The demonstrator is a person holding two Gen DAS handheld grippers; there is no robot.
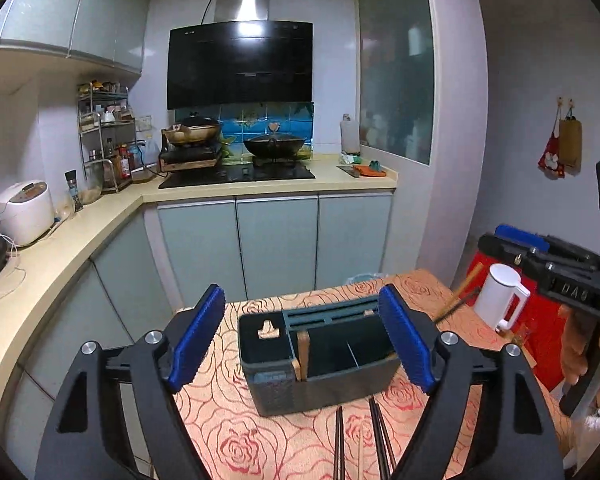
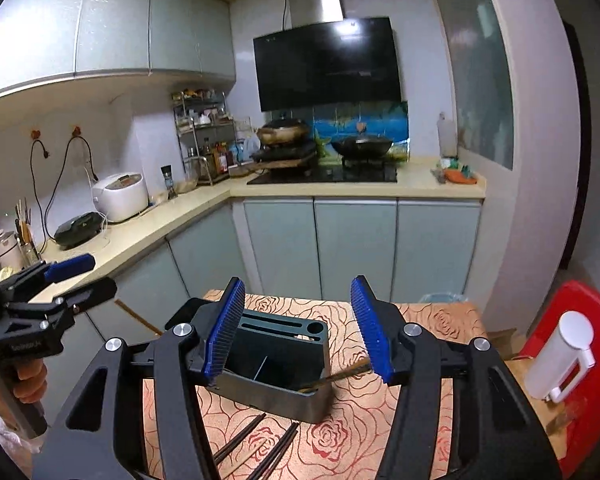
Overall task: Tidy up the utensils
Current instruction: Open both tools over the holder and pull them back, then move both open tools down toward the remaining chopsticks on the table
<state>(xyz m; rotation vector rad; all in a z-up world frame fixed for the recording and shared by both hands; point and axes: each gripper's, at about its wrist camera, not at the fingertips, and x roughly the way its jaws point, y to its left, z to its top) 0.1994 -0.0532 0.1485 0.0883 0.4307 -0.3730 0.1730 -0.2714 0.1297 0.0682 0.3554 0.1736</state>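
Small kitchen, rose-patterned bench (image 1: 228, 420) in the near foreground. Left tongs (image 1: 302, 340) spread wide and empty, hovering above the dark grey utensil holder (image 1: 296, 394). Right tongs (image 2: 298, 330) likewise spread wide, gripping nothing, poised over the same holder from the other side. Holder standing upright at mid-bench, its open compartments facing up, one wooden-handled utensil (image 1: 302, 354) upright inside and a long brown stick (image 2: 336, 376) leaning out over its rim. Dark chopsticks (image 2: 260, 444) lying loose on the bench just in front of the holder, still to be put away.

Risks, as judged: chopsticks thin and flat on cloth, so likely to slip or roll from a shallow pinch; two tongs crowding one holder, so a knock that tips it or flicks out the leaning stick; white jug (image 2: 556, 360) near the right edge, exposed to a stray sweep.

Count: one holder; one wooden-handled utensil in it; one leaning stick; about four dark chopsticks plus one paler one, exact number hard to tell; one white jug; two tongs.
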